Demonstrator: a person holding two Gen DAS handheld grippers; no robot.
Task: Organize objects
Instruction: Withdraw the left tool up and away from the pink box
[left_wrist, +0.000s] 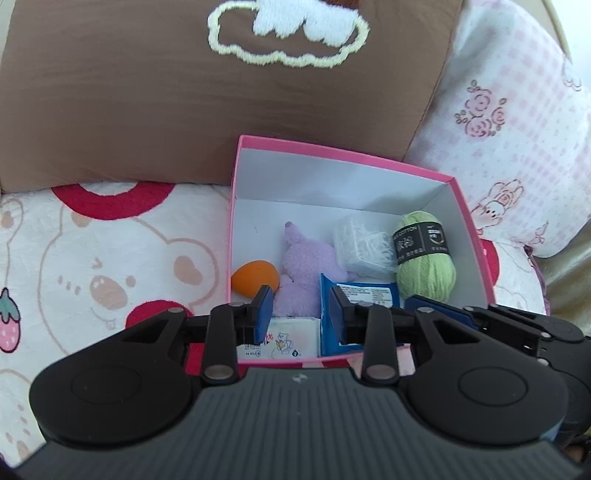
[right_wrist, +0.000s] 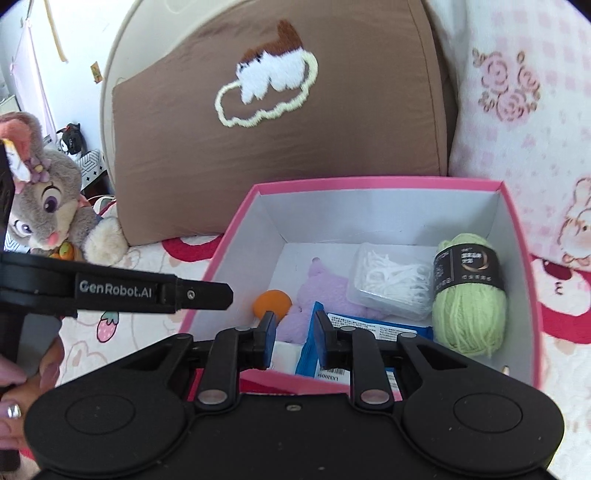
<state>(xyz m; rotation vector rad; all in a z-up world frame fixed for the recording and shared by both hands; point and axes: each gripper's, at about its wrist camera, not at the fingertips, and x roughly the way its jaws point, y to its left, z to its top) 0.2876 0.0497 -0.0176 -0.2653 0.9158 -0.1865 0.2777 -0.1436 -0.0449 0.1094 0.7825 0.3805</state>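
"GenRobot.AI" in white letters on the black arm of the left tool (right_wrist: 192, 291), at nine o'clock in the right wrist view. "COTTON" on the dark band around the green yarn ball (left_wrist: 424, 258). "LX3200…", partly hidden, on a barcode sticker of the blue packet (right_wrist: 336, 373). Remaining small print too blurred to read.

Both views are bright with soft, even daylight. The box (left_wrist: 373, 162) walls cast mild shadows onto its white inside. Fisheye bending curves the edges, corners go dark, and the pillow (right_wrist: 524, 110) looks washed out.
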